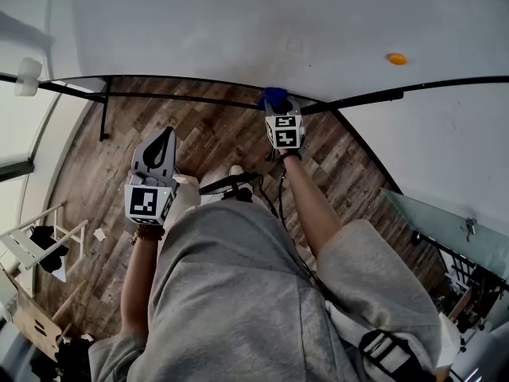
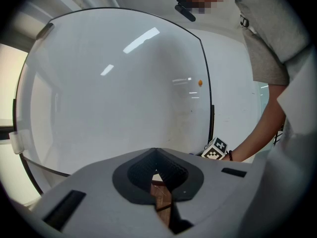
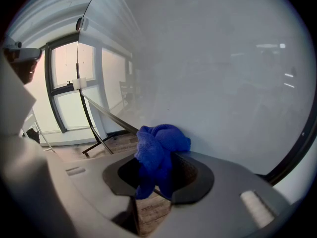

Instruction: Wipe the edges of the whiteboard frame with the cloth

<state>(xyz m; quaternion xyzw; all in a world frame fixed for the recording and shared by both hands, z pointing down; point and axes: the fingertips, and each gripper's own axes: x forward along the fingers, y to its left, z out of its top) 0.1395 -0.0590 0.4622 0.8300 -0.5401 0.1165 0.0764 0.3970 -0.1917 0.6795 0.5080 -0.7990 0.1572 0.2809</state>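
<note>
Bunched blue cloth [image 3: 157, 152] clamped in right gripper's [image 1: 278, 108] jaws, set against the thin black whiteboard frame [image 1: 374, 96] along the lower edge of the white board [image 1: 238, 22]. Left gripper [image 1: 164, 138] well off to the left, below the frame, over brown wood-plank floor [image 1: 215, 138]; jaws together, nothing between. Small orange round magnet [image 1: 396, 58] on the board, right of the cloth.

Head cam steeply down; all w/ whiteboard [image 1: 238, 22].
</note>
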